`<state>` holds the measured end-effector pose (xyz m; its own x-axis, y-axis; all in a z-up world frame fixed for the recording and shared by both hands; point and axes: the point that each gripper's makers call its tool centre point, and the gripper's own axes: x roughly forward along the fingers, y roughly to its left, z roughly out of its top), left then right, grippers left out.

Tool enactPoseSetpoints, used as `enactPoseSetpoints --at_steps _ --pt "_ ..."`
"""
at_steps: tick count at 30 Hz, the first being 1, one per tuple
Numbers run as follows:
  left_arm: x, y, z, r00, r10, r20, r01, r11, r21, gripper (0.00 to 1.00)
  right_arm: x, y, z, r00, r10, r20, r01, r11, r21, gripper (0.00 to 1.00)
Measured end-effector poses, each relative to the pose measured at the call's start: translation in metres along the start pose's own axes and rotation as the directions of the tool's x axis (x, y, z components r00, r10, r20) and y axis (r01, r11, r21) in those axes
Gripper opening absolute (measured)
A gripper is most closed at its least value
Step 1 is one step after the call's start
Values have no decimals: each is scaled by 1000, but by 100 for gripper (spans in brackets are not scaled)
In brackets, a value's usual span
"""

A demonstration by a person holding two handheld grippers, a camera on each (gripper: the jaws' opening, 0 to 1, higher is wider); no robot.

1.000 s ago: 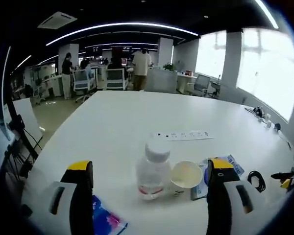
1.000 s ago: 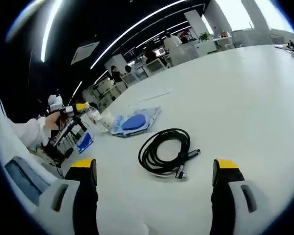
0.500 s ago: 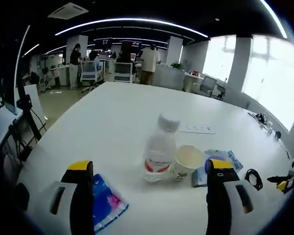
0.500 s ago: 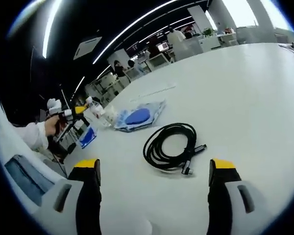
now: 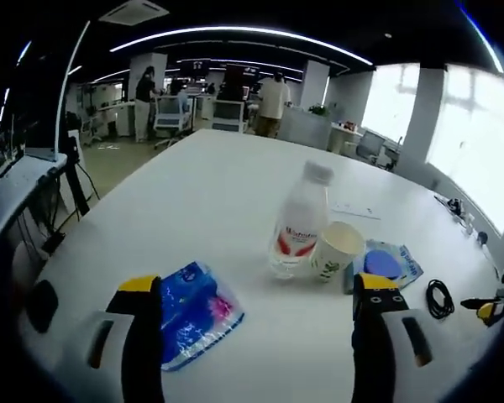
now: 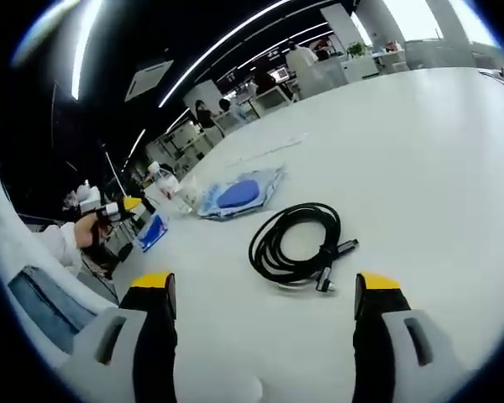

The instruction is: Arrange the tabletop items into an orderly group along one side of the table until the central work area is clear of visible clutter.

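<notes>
The left tool [image 5: 256,323] has pulled back, jaws apart and empty; tissue pack [image 5: 193,311] lower left, water bottle [image 5: 298,222] centre.

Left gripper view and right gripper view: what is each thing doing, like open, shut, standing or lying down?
Clear plastic bottle with white cap: upright, capped.
White paper cup: upright, open top, beside the bottle.
Blue tissue packet: lying flat.
Clear pouch with blue disc: lying flat.
Black cable: coiled, lying flat.
Left gripper: open, holding nothing.
Right gripper: open, holding nothing.
</notes>
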<state>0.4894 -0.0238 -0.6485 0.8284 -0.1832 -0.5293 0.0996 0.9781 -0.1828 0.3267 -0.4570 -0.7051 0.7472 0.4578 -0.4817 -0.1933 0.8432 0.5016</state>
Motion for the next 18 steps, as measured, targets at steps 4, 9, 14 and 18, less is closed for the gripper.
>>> enactPoseSetpoints --at_steps 4,9,14,18 --pt "-7 12 -7 1000 24 -1 -24 1000 -19 96 0 2 -2 1000 2 -7 -2 1000 0 87" --pt "-12 27 -17 998 56 -4 -56 998 -36 95 -1 1 -4 1000 -1 -10 1 1000 6 86" --pt "-20 36 -24 996 91 -5 -91 995 -48 92 -1 0 -5 1000 -2 -15 2 1000 10 86" --pt "-24 39 -26 994 106 -9 -107 993 -57 92 -1 0 -7 1000 -1 -20 1 1000 12 85"
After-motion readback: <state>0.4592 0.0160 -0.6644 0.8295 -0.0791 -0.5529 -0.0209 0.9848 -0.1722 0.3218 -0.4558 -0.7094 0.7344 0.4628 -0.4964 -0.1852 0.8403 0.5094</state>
